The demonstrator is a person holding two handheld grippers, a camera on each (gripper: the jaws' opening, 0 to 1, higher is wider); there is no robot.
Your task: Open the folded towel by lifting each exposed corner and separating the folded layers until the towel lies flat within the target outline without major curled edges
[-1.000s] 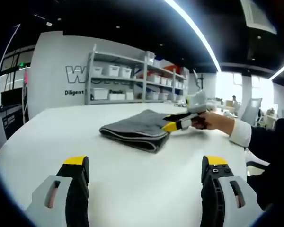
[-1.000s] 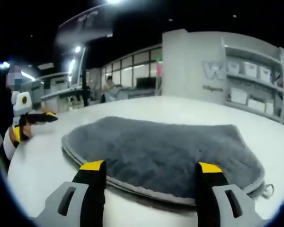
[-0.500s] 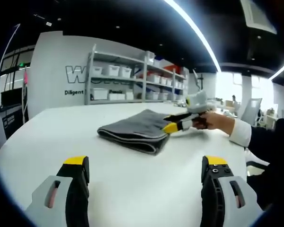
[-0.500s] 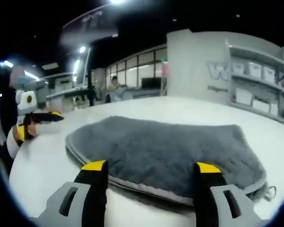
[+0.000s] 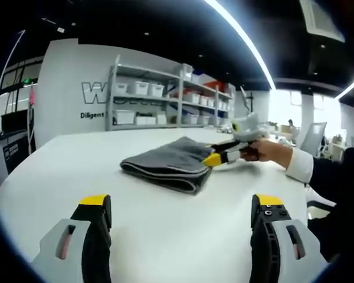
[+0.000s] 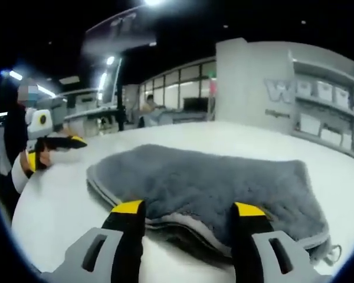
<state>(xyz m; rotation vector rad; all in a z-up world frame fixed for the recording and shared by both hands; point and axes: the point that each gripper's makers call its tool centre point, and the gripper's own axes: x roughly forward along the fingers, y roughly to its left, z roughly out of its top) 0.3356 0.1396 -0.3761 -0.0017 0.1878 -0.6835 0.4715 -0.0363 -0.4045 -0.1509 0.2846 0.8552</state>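
My right gripper (image 6: 183, 213), fingers open, noses the near edge of the folded towel (image 6: 218, 183) on the white worktop (image 5: 165, 224); I judge it should pinch only the top layer, while my left gripper (image 5: 180, 203) waits open, well back.

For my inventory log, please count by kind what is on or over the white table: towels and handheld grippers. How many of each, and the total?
Grey folded towel: 1
Handheld grippers: 2, the left gripper and the right gripper, whose jaws are at the towel's edge
Total: 3, all on or over the white table
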